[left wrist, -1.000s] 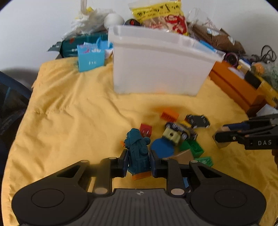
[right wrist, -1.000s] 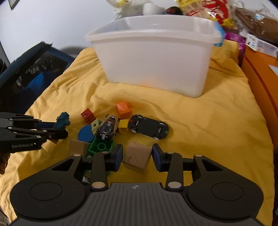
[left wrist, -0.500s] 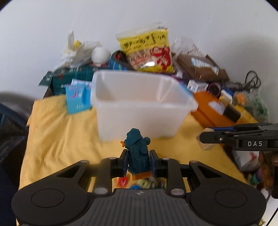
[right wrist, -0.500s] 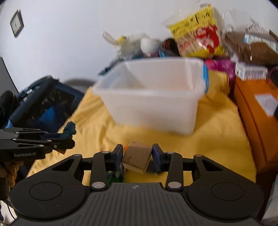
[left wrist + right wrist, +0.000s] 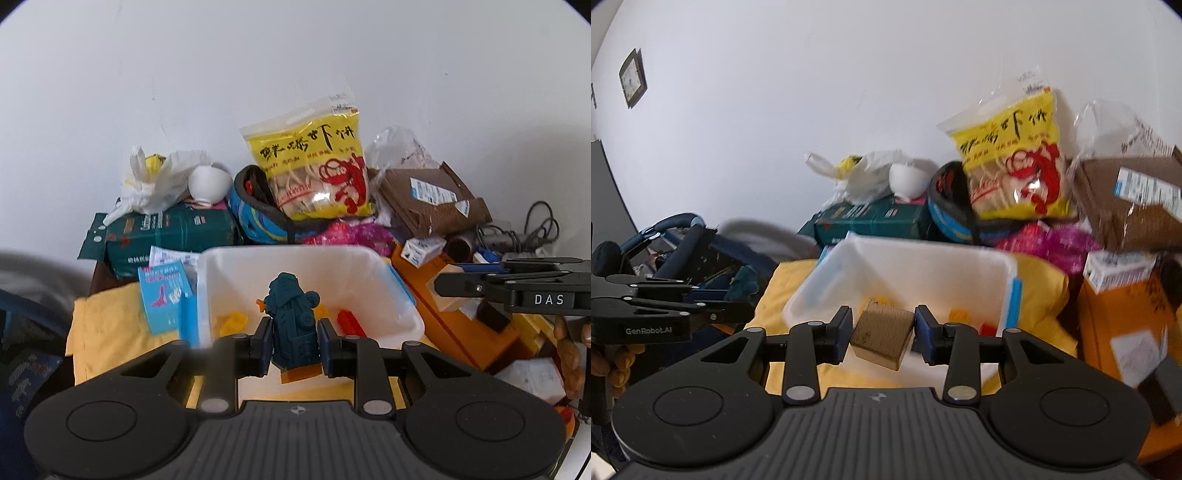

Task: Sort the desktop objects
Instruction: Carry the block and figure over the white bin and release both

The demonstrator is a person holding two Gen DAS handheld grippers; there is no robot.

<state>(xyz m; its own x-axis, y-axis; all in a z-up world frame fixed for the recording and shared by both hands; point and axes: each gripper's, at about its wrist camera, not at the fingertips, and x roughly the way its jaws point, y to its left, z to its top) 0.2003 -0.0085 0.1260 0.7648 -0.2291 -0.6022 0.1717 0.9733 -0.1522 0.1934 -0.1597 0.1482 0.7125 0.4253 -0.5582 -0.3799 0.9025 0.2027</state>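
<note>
Both grippers carry a load toward the white bin (image 5: pixel 402 295), the landmark here. The left gripper (image 5: pixel 294 345) is clamped on one teal toy figure (image 5: pixel 293 325), held upright at the bin's near rim. The right gripper (image 5: pixel 882 334) pinches one wooden block (image 5: pixel 882 334), tilted, also at the near rim. To release well, each load should probably be carried fully over the opening and lowered before the jaws part. Inside the bin: two yellow pieces (image 5: pixel 232 321) and one red piece (image 5: pixel 349 321) can be counted.
</note>
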